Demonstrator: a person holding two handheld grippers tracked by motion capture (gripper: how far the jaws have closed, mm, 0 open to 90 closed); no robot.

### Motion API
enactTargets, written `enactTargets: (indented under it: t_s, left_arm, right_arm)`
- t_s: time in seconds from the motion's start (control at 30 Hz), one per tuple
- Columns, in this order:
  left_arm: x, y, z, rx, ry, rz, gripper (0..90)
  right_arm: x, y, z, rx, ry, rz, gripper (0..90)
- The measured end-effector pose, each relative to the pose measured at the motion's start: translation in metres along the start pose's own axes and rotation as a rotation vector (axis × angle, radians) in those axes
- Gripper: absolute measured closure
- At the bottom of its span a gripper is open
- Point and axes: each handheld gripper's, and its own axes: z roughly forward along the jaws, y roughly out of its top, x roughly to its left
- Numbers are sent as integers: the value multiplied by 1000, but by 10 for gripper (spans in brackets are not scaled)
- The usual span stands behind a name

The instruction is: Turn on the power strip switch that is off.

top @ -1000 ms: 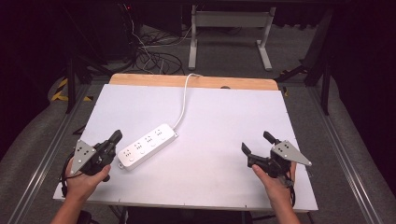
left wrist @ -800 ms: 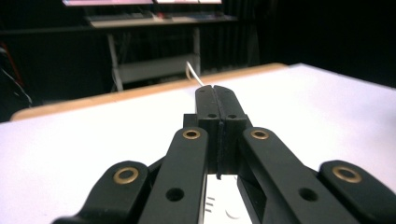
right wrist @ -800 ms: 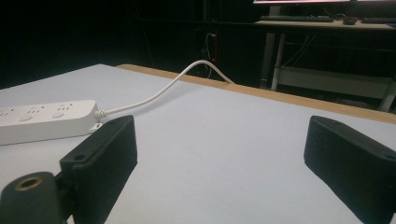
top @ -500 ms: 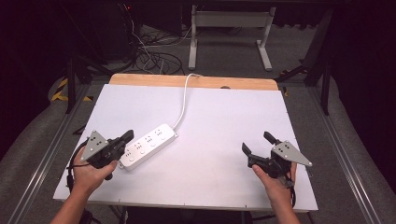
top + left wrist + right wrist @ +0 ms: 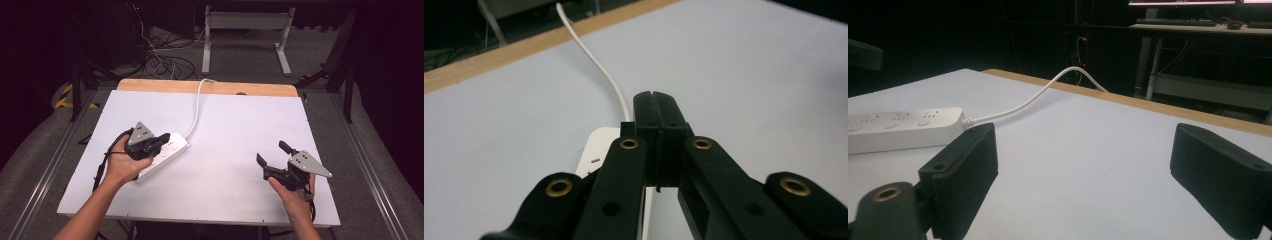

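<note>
white power strip [image 5: 162, 155] near table's left edge, under left gripper [image 5: 159, 140], jaws together; right gripper [image 5: 272, 154] agape; might skid, yanked by cord [image 5: 196, 107].

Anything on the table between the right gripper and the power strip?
Nothing visible. The right gripper, jaws open, faces the power strip across bare white table. The strip's cord runs off the far edge. The left gripper sits over the strip, jaws shut.

White power strip [image 5: 165, 154], white table [image 5: 240, 130], black tools.
</note>
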Motion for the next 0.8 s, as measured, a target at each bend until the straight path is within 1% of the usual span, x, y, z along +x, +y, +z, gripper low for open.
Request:
enactTargets:
  t_s: [0.03,0.07,0.1,0.2,0.23,0.3,0.37,0.4,0.43,0.47,0.57,0.67,0.73,0.8]
  left_arm:
    - [1,3,6,28,-5,9,900]
    - [3,5,11,52,-14,8,900]
    - [4,7,16,78,-28,-5,900]
    - [6,10,30,169,-39,13,900]
    - [5,11,34,196,-32,31,900]
    - [4,11,42,255,-37,33,900]
    - [5,11,49,303,-22,45,900]
    - [6,11,52,320,-17,41,900]
    - [8,10,55,335,-15,26,900]
    - [10,10,56,360,-20,9,900]
    - [15,9,61,401,-30,-12,900]
    - [15,10,63,413,-31,-9,900]
    - [14,11,65,422,-41,-5,900]
    - [13,10,68,441,-43,3,900]
  right_arm:
    - [0,0,0,0,0,0,122]
    - [0,0,0,2,1,4,122]
    - [-1,0,-1,0,3,4,122]
    - [-1,0,-2,-2,4,5,123]
    - [-2,0,-1,0,3,8,124]
    - [-2,0,-1,4,3,11,127]
    - [-2,0,-1,4,3,11,130]
    - [-2,0,-1,7,2,12,134]
    - [-1,0,-1,11,3,12,137]
    - [-1,0,-1,12,6,13,140]
    - [-1,-1,-1,15,9,5,140]
    - [-1,-1,-1,21,9,12,140]
    - [-1,-1,-1,20,7,12,141]
    - [-2,-1,-2,18,5,8,143]
